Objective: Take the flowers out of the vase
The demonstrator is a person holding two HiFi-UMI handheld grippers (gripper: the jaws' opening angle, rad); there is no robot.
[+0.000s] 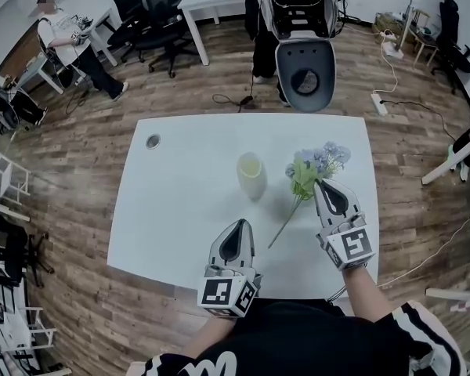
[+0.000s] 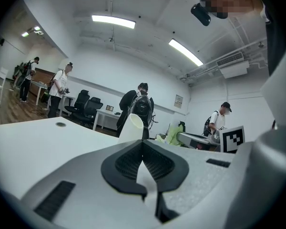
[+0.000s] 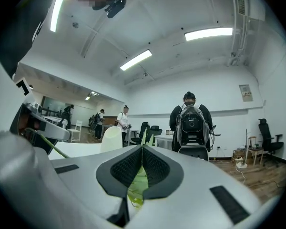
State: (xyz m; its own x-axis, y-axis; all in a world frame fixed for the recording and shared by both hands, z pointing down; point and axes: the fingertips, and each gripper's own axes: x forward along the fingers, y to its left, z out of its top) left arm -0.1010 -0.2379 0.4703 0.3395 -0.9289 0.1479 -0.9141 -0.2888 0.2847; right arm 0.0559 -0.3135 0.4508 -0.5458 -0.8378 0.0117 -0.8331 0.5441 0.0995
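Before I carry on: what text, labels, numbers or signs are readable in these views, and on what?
No words or numbers can be read.
Left tool cube, right tool cube: square patterns only, no letters.
Wall notice: too small to read.
White print on the person's dark top: cut off, unreadable.

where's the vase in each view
head view: vase stands mid-table, left of the flowers
left gripper view: near the centre, a white cone in front of a dark-clothed person
right gripper view: left of centre, low
shared landmark: the white table under it, lower left in the left gripper view and in the right gripper view
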